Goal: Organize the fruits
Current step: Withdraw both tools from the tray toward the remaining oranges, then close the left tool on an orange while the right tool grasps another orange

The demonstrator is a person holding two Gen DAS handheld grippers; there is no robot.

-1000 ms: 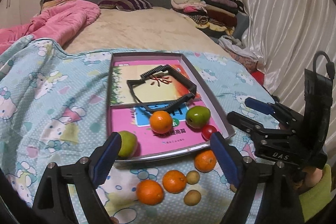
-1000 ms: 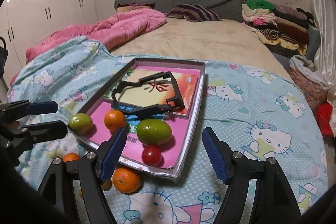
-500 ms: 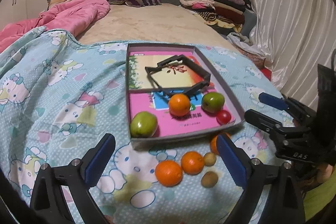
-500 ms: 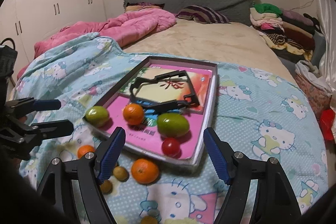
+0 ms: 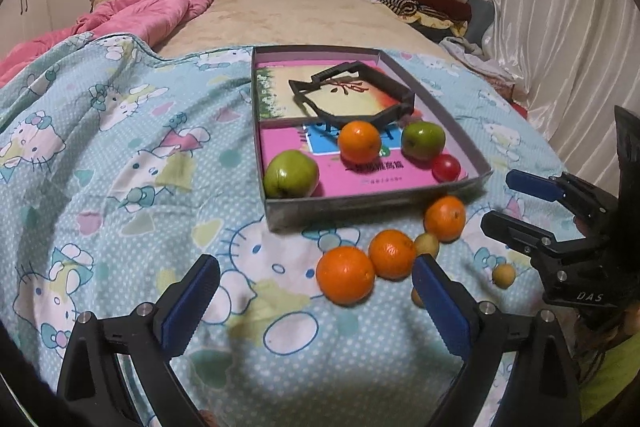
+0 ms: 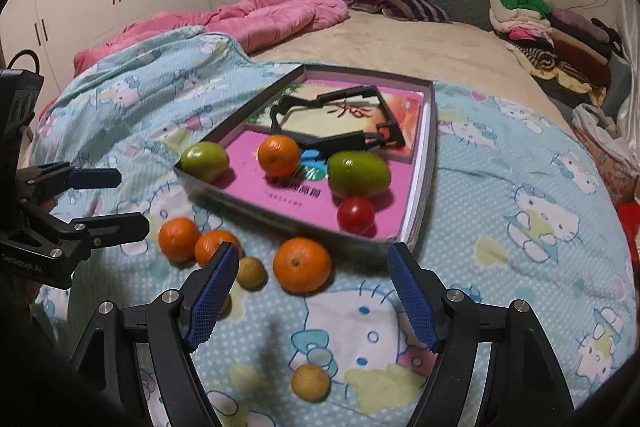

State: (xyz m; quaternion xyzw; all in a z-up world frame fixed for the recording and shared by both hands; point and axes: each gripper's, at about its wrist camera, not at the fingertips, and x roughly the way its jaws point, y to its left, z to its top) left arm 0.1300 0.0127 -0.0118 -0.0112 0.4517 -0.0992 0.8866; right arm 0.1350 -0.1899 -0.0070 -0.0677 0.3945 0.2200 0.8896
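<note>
Both sets of fingers stand open and empty. The left gripper [image 5: 316, 303] spreads wide over the blanket [image 5: 120, 155], and the right gripper [image 6: 308, 297] is parted above the loose fruit. Just ahead of the right fingers [image 6: 412, 301] lies a big orange [image 6: 302, 264], with two more oranges [image 6: 179, 239] and a small yellow fruit [image 6: 251, 273] off by its left pad, and another small yellow fruit [image 6: 311, 381] lies below the pads, nearer the camera. Beyond them sits the box [image 6: 424, 187], which already holds two green fruits [image 6: 358, 174], an orange and a tomato [image 6: 355, 215].

The risks, as I judge them:

- The bed is soft, so pressing down could tip a round fruit and set it rolling away from the pads.
- The oranges lie close together, so closing on one may nudge its neighbour.
- The two grippers are near each other over the same cluster and could collide.
- A fruit carried low might catch the near wall of the box.
</note>
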